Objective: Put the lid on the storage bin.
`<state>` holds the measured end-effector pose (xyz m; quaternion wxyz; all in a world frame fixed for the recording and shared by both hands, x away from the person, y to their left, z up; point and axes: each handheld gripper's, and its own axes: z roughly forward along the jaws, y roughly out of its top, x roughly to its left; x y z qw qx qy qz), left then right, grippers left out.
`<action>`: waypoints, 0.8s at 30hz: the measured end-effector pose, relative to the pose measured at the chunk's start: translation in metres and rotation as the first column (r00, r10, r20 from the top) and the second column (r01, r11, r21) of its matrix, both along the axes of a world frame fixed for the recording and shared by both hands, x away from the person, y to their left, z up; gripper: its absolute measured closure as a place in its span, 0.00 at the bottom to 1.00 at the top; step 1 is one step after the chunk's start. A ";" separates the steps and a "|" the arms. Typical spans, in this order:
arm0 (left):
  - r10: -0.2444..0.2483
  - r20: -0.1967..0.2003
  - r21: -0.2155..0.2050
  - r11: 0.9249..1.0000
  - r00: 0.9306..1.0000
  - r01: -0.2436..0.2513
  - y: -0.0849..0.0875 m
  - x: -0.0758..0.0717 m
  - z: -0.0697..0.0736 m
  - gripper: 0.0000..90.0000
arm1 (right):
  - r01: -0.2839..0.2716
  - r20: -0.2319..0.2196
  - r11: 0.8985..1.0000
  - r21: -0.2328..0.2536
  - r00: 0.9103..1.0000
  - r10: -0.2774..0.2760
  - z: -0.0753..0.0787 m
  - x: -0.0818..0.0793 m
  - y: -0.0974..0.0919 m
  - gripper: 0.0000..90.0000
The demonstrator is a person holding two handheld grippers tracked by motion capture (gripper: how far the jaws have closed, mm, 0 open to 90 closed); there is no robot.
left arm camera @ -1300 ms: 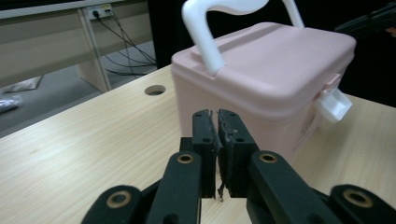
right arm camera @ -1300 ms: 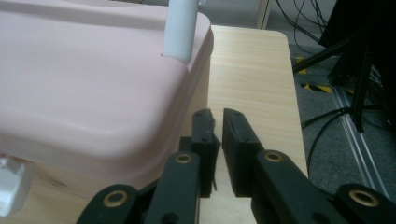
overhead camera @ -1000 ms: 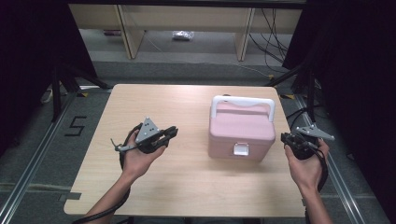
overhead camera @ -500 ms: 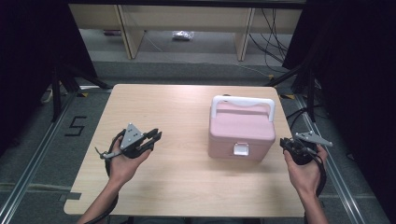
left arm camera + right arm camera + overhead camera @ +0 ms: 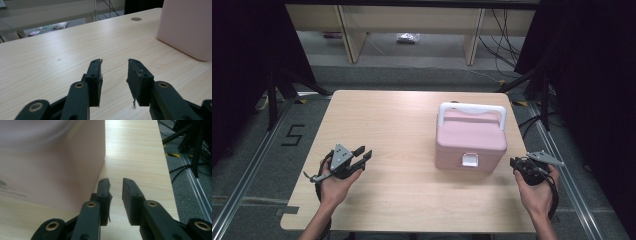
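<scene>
A pink box [image 5: 471, 140] with a white handle and a white front latch stands shut on the right half of the wooden table [image 5: 387, 115]. My left gripper [image 5: 362, 155] is low over the table's front left, well apart from the box, pointing right toward it. Its jaws have just been opening and are open with nothing between them [image 5: 115, 62]; the box's side [image 5: 186, 27] lies far ahead on the right. My right gripper [image 5: 514, 162] sits just beside the box's right front corner. Its jaws have also just been opening and are open and empty [image 5: 115, 180], close to the box wall [image 5: 50, 162].
The table's right edge [image 5: 532, 175] runs close behind my right hand. Metal rails [image 5: 577, 200] flank the table on the floor, with cables [image 5: 512, 30] and shelving [image 5: 412, 20] beyond the far edge. A floor marker "5" [image 5: 293, 135] lies to the left.
Both hands have sunk toward the table. The left hand has drawn left and toward the front edge. Both pairs of jaws stand wider apart than before.
</scene>
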<state>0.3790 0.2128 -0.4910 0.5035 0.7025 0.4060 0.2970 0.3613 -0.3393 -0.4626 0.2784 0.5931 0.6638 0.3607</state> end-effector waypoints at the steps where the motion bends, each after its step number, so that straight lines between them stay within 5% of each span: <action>1: 0.005 -0.006 0.004 1.000 1.000 -0.005 0.002 -0.001 -0.002 0.69 | 0.002 -0.010 1.000 -0.003 1.000 -0.002 -0.001 -0.001 0.000 0.84; 2: 0.009 -0.004 -0.001 1.000 1.000 -0.009 0.004 -0.001 -0.004 0.68 | -0.004 -0.001 1.000 0.015 1.000 0.004 -0.003 -0.001 0.000 0.84; 4: 0.024 -0.010 -0.013 1.000 1.000 -0.024 0.007 -0.002 -0.008 0.66 | -0.017 0.004 1.000 -0.026 1.000 0.017 -0.008 0.000 -0.004 0.83; 5: 0.028 -0.013 -0.016 0.999 1.000 -0.028 0.009 -0.002 -0.010 0.65 | 0.011 -0.024 1.000 0.024 1.000 -0.010 -0.008 -0.004 0.000 0.82; 7: 0.033 -0.018 -0.024 0.999 0.999 -0.033 0.012 -0.002 -0.014 0.62 | -0.015 0.007 0.999 -0.029 1.000 0.015 -0.014 -0.002 -0.004 0.81; 9: 0.046 -0.018 -0.030 0.998 0.999 -0.046 0.015 -0.003 -0.016 0.61 | 0.004 -0.003 1.000 0.014 1.000 -0.004 -0.016 -0.005 -0.002 0.80; 13: 0.069 -0.009 -0.040 0.997 0.998 -0.070 0.019 -0.004 -0.016 0.59 | -0.011 0.010 1.000 -0.018 1.000 0.011 -0.021 -0.005 -0.007 0.78; 15: 0.067 -0.004 -0.045 0.997 0.998 -0.068 0.019 -0.005 -0.016 0.58 | 0.027 -0.013 0.999 0.024 1.000 -0.027 -0.022 -0.007 -0.004 0.77; 17: 0.070 0.001 -0.049 0.996 0.998 -0.070 0.019 -0.005 -0.016 0.58 | 0.009 0.024 1.000 -0.007 1.000 -0.008 -0.026 -0.005 -0.008 0.75; 21: 0.071 0.005 -0.051 0.996 0.997 -0.071 0.020 -0.006 -0.015 0.56 | 0.043 -0.004 0.998 0.050 0.999 -0.043 -0.028 -0.009 -0.007 0.74; 24: 0.072 0.007 -0.051 0.996 0.997 -0.071 0.020 -0.006 -0.015 0.56 | 0.014 0.016 0.999 0.034 1.000 -0.014 -0.029 -0.008 -0.010 0.74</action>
